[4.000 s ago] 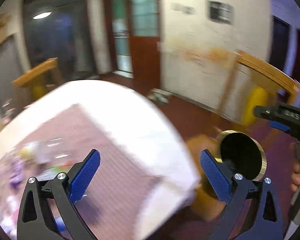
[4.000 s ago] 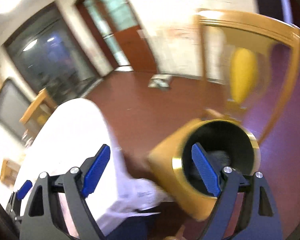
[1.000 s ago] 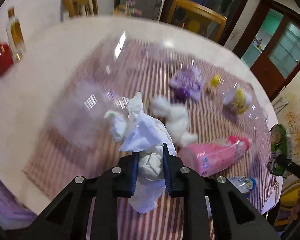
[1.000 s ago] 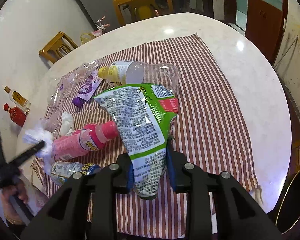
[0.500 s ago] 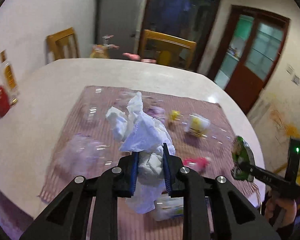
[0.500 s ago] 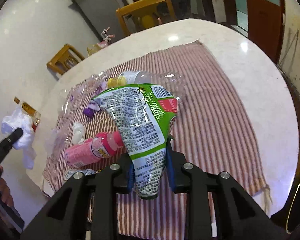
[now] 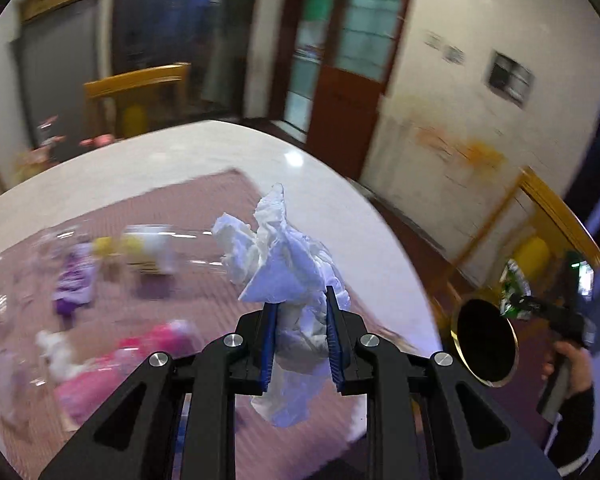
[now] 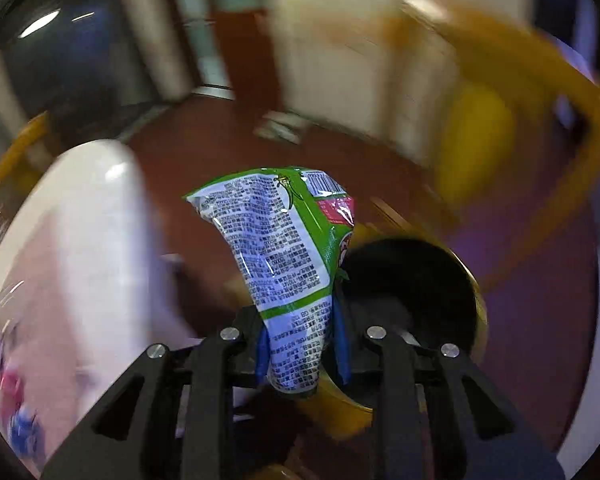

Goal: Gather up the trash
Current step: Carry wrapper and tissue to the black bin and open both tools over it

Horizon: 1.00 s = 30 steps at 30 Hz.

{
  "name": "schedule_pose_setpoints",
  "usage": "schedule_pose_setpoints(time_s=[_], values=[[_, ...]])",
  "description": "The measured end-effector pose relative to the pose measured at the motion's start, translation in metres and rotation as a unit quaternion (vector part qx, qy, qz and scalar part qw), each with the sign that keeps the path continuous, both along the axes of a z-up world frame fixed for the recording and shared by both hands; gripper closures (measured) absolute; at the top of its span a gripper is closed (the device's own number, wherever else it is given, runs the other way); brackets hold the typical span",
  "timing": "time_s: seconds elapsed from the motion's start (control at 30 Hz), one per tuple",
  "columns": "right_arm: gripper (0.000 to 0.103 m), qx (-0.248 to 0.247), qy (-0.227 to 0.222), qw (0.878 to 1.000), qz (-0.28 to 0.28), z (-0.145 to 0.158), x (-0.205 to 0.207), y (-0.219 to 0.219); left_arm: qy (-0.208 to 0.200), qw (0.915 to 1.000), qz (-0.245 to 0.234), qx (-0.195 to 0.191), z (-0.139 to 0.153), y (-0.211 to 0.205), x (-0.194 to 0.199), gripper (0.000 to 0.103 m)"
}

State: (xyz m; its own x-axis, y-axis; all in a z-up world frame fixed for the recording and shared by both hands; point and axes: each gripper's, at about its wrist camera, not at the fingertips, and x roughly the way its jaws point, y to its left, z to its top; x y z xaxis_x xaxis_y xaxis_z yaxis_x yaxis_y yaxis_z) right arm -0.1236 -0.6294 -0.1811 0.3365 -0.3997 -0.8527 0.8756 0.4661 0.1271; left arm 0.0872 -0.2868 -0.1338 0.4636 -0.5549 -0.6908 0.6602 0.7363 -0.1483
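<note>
In my left wrist view, the left gripper (image 7: 301, 338) had its jaws pressed together on a crumpled white tissue (image 7: 288, 276), which stood up above the blue pads and also hung down a little below them. To the left of the jaws and beyond them I saw the round white table (image 7: 332, 208) with a striped cloth (image 7: 204, 200), and on the cloth some blurred trash: a purple wrapper (image 7: 74, 284), a bottle with a yellow label (image 7: 148, 254) and a pink bottle (image 7: 140, 360). To the right of the jaws, past the table edge, stood the gold trash bin (image 7: 485, 345) with its dark mouth open, and just right of it the right gripper (image 7: 516, 304) with a hand (image 7: 568, 364) on its handle. In my right wrist view, the right gripper (image 8: 302, 344) was pinching the lower end of a green and white snack bag (image 8: 276, 240), which rose up from between the pads. The table (image 8: 96, 216) was to the left of the jaws, much blurred. The trash bin (image 8: 416, 280) was directly behind the jaws and a little to the right, partly covered by the bag. A yellow wooden chair (image 8: 540, 80) was further to the right.
</note>
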Motion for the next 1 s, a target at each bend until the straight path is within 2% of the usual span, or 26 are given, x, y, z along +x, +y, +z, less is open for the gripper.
schedule_pose_setpoints(time_s=[0.07, 0.17, 0.2, 0.23, 0.27, 0.3, 0.4, 0.5, 0.63, 0.7, 0.73, 0.8, 0.83, 0.87, 0.9, 0.93, 0.97, 1.0], values=[[0.076, 0.034, 0.01, 0.998, -0.042, -0.029, -0.029, -0.019, -0.003, 0.9992, -0.038, 0.012, -0.005, -0.027, -0.012, 0.082], [0.069, 0.075, 0.008, 0.995, -0.063, -0.064, -0.048, -0.035, -0.01, 0.9956, -0.089, 0.027, -0.011, -0.067, -0.03, 0.082], [0.06, 0.08, 0.011, 0.994, -0.07, -0.071, -0.051, -0.038, -0.011, 0.9946, -0.099, 0.029, -0.014, -0.077, -0.035, 0.082], [0.032, 0.082, 0.017, 0.993, -0.082, -0.076, -0.053, -0.04, -0.014, 0.9925, -0.118, 0.031, -0.016, -0.093, -0.042, 0.082], [0.02, 0.084, 0.022, 0.992, -0.092, -0.079, -0.056, -0.046, -0.017, 0.991, -0.129, 0.033, -0.017, -0.101, -0.048, 0.082], [0.016, 0.081, 0.024, 0.991, -0.102, -0.079, -0.058, -0.047, -0.024, 0.9882, -0.147, 0.037, -0.021, -0.114, -0.058, 0.082], [0.016, 0.052, 0.011, 0.991, -0.124, -0.071, -0.07, -0.048, -0.027, 0.9817, -0.184, 0.041, -0.035, -0.142, -0.083, 0.082], [0.016, 0.039, -0.017, 0.988, -0.148, -0.059, -0.089, -0.049, -0.002, 0.9721, -0.23, 0.043, -0.054, -0.176, -0.103, 0.082], [0.016, 0.028, -0.06, 0.982, -0.175, -0.041, -0.109, -0.054, 0.019, 0.9491, -0.308, 0.065, -0.077, -0.242, -0.138, 0.082], [0.016, 0.017, -0.095, 0.977, -0.188, -0.026, -0.122, -0.051, 0.027, 0.9393, -0.334, 0.071, -0.086, -0.269, -0.152, 0.082], [0.016, 0.007, -0.108, 0.975, -0.194, -0.019, -0.128, -0.052, 0.037, 0.9293, -0.358, 0.084, -0.096, -0.291, -0.164, 0.081], [0.016, -0.012, -0.124, 0.972, -0.201, -0.009, -0.137, -0.056, 0.034, 0.9235, -0.37, 0.096, -0.113, -0.328, -0.183, 0.081], [0.016, -0.025, -0.129, 0.97, -0.206, -0.002, -0.142, -0.056, 0.048, 0.9147, -0.387, 0.107, -0.128, -0.35, -0.195, 0.081], [0.016, -0.034, -0.132, 0.968, -0.21, 0.002, -0.147, -0.055, 0.06, 0.9092, -0.393, 0.125, -0.145, -0.369, -0.205, 0.078], [0.016, -0.043, -0.134, 0.967, -0.215, 0.004, -0.148, -0.056, 0.069, 0.9071, -0.392, 0.137, -0.159, -0.381, -0.212, 0.068], [0.016, -0.049, -0.136, 0.965, -0.218, 0.007, -0.151, -0.054, 0.077, 0.9058, -0.391, 0.143, -0.168, -0.386, -0.215, 0.035], [0.016, -0.051, -0.139, 0.966, -0.214, 0.008, -0.152, -0.053, 0.089, 0.9057, -0.387, 0.149, -0.176, -0.391, -0.216, 0.018], [0.016, -0.053, -0.14, 0.966, -0.21, 0.009, -0.154, -0.051, 0.098, 0.9079, -0.379, 0.15, -0.18, -0.395, -0.218, 0.006]])
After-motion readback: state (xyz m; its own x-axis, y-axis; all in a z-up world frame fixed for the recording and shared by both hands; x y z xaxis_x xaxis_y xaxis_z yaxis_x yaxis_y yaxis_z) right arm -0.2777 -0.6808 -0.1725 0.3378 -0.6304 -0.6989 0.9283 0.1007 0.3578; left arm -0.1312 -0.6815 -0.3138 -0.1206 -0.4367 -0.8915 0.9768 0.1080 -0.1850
